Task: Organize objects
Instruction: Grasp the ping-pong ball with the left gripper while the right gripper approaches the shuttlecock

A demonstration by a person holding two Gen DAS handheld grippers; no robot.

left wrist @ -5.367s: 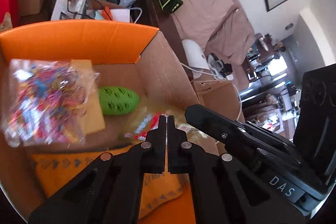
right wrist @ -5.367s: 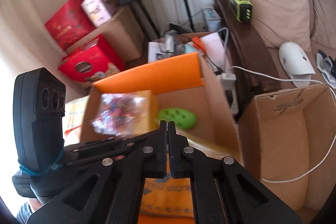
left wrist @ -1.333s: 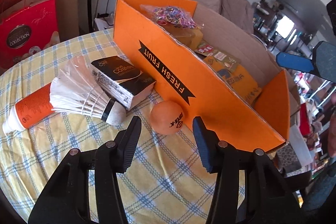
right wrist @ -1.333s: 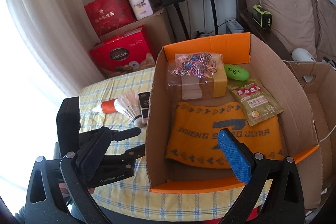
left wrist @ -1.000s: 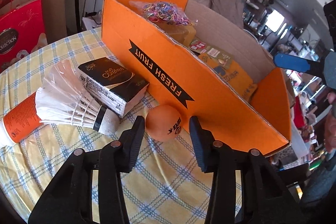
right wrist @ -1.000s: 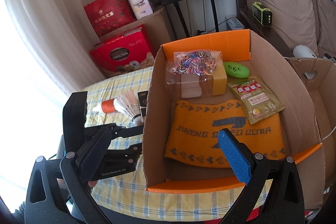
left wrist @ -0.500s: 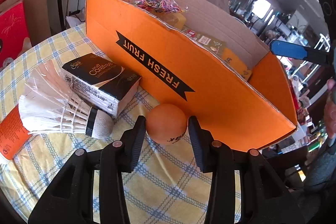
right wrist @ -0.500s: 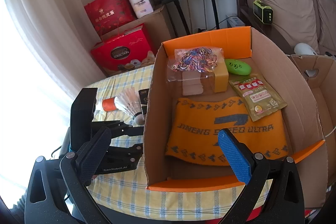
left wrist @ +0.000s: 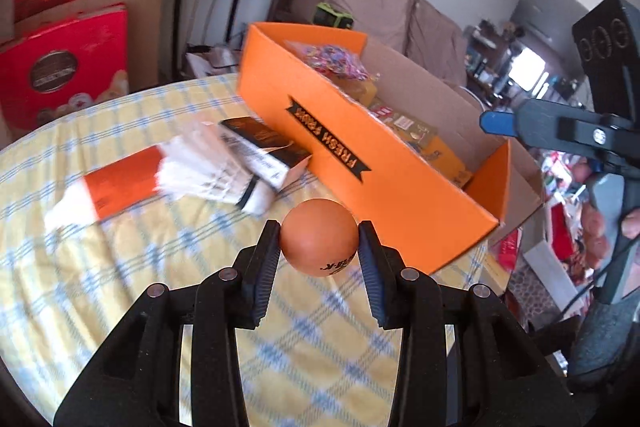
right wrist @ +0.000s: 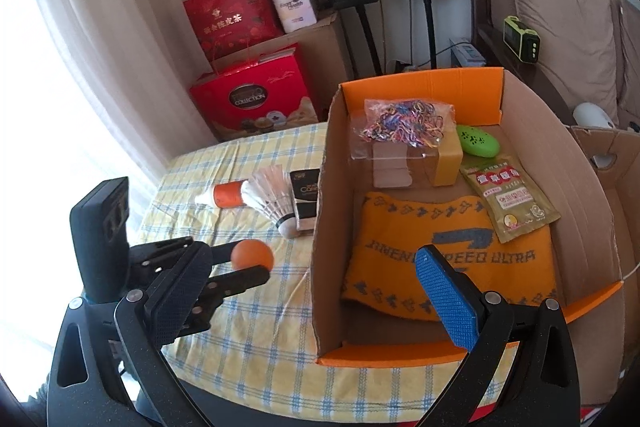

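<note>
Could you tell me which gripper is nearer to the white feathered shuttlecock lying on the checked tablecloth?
Left. The left gripper, shut on the small orange ball, sits just short of the white feathered shuttlecock. The right gripper is open, straddling the orange cardboard box's near corner.

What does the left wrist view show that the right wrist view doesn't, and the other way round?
Left wrist only: the left claw gripping the orange ball from both sides, and the FRESH FRUIT label on the box's outer wall.

Right wrist only: the box floor with the orange towel, green case and snack packet, and the right claw open.

Both: ball, orange box, shuttlecock, black carton, rubber-band bag.
</note>
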